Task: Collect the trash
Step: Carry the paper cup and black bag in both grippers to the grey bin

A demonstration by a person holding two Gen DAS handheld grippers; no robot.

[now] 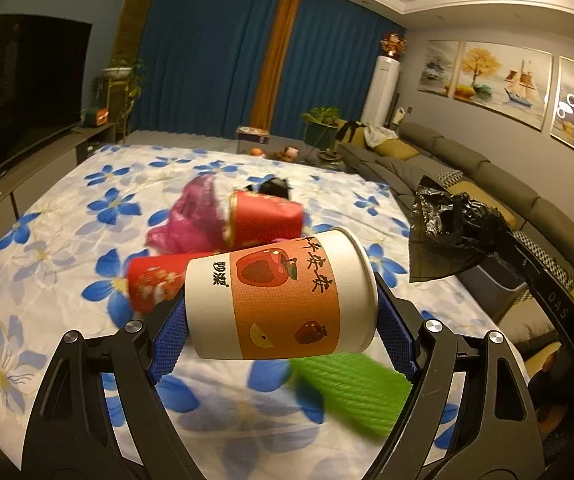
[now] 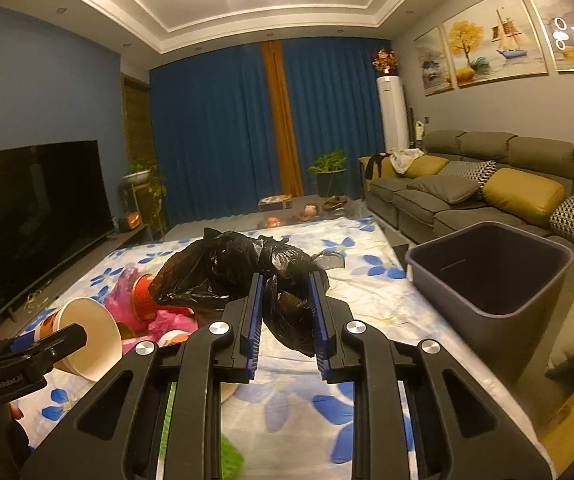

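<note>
The left gripper is pinching a paper cup end to end, base against one pad and rim against the other, above the flowered sheet; the cup is looking light and easily crushed, so its stiffer rim and base seem the safest hold. The right gripper is squeezing a crumpled black bag, soft, slippery and weightless-looking, just left of the grey bin; red cups and pink plastic are lying farther off.

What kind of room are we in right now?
Most likely a home living room: a long grey sofa along the wall, a big television opposite it, and blue curtains at the far end.
</note>
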